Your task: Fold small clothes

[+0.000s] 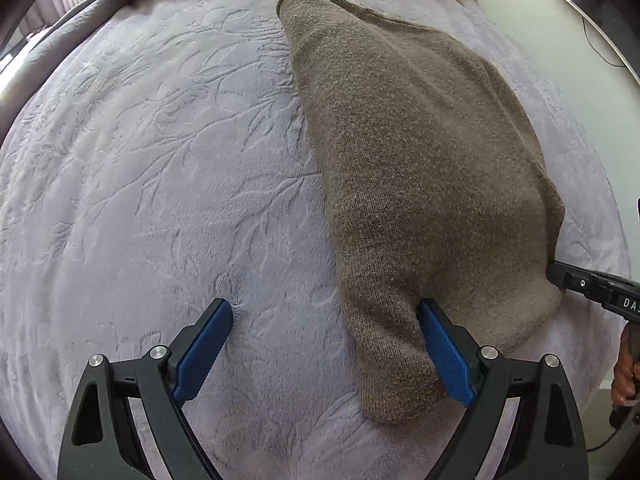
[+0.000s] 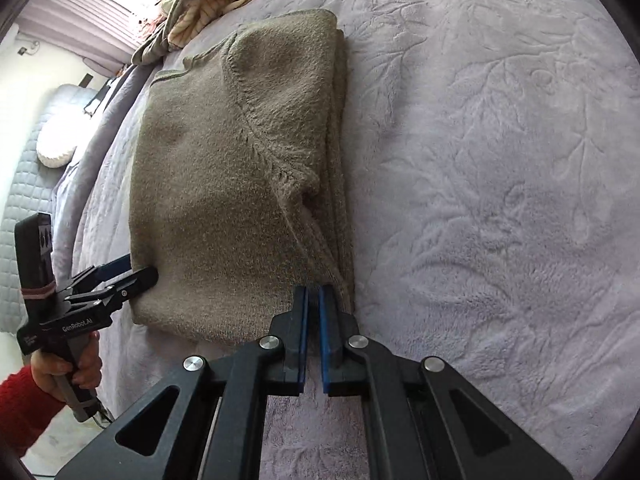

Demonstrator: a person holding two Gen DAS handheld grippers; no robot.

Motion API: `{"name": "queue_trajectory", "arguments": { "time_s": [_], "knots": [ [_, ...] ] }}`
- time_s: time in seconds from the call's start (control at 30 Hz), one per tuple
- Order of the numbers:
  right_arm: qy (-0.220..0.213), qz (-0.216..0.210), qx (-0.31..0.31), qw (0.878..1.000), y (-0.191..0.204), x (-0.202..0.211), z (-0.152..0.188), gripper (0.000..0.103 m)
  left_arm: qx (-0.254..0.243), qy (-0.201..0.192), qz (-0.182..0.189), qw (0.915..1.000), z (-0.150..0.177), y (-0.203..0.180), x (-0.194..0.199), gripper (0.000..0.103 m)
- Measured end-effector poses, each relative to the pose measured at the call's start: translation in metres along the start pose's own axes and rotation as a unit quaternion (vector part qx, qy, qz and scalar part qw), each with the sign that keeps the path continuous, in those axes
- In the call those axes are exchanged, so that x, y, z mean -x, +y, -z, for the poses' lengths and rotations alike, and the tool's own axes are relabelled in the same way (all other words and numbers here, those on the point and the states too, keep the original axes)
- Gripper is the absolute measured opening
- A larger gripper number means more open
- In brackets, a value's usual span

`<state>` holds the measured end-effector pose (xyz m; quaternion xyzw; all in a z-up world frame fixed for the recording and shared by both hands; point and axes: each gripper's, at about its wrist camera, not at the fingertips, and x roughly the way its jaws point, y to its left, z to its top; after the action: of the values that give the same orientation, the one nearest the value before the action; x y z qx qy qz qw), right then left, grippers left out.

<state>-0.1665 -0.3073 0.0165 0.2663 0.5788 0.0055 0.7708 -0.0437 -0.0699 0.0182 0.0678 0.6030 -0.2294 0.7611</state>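
Note:
A brown knit sweater (image 1: 420,152) lies folded lengthwise on the lilac embossed bedspread (image 1: 160,160), one sleeve cuff pointing to the far end. My left gripper (image 1: 324,314) is open wide; the sweater's near corner lies between its fingers, against the right pad (image 1: 440,344). In the right wrist view, my right gripper (image 2: 314,294) is shut, its tips at the near right corner of the sweater (image 2: 224,168); no knit shows between the pads. Each view also catches the other tool: the right gripper (image 1: 560,276) at the sweater's edge, the left gripper (image 2: 134,269) at its near left corner.
A pile of clothes, cream striped (image 2: 208,0) and olive, lies at the far end of the bed. A white pillow (image 2: 56,144) rests on a quilted surface at the left. A hand (image 2: 76,364) in a red sleeve holds the left tool. Bare bedspread (image 2: 500,160) spreads to the right.

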Motion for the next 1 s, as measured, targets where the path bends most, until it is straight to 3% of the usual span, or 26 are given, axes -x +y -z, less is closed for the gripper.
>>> {"name": "queue_trajectory", "arguments": {
  "time_s": [0.13,0.23,0.3,0.37,0.43,0.47,0.5,0.7,0.83,1.0],
  "knots": [
    [0.002,0.004,-0.018,1.000,0.004,0.012,-0.004,0.003,0.037,0.008,0.005,0.9993,0.001,0.011,0.018,0.094],
    [-0.002,0.004,-0.020,1.000,0.011,0.018,-0.005,0.004,0.045,0.012,-0.012,0.9989,0.004,0.018,0.031,0.093],
    [-0.002,0.005,-0.019,1.000,0.015,0.020,-0.005,0.004,0.060,0.013,0.023,0.9979,0.005,0.018,0.040,0.085],
    [-0.004,0.002,-0.019,1.000,0.014,0.026,-0.001,0.004,0.056,0.012,0.052,0.9970,0.005,0.011,0.046,0.082],
    [-0.008,0.001,-0.016,1.000,0.017,0.029,-0.001,0.005,0.047,0.014,0.084,0.9953,0.004,0.001,0.045,0.058],
    [-0.011,0.002,-0.014,1.000,0.021,0.029,-0.001,0.005,0.046,0.026,0.100,0.9936,0.007,-0.007,0.040,0.035],
    [-0.012,0.002,-0.011,1.000,0.023,0.030,-0.002,0.005,0.049,0.038,0.110,0.9920,0.006,-0.010,0.035,0.028],
    [0.023,0.036,-0.004,0.999,0.018,0.009,-0.001,0.004,0.042,0.040,0.096,0.9936,0.016,-0.009,0.019,0.028],
    [0.019,0.009,-0.029,0.999,-0.003,0.001,0.005,0.003,0.037,0.045,0.086,0.9946,0.026,-0.002,0.018,0.028],
    [0.019,0.028,0.001,0.999,0.005,0.005,0.010,0.003,0.058,0.049,0.086,0.9934,0.035,0.012,0.022,0.029]
  ]
}}
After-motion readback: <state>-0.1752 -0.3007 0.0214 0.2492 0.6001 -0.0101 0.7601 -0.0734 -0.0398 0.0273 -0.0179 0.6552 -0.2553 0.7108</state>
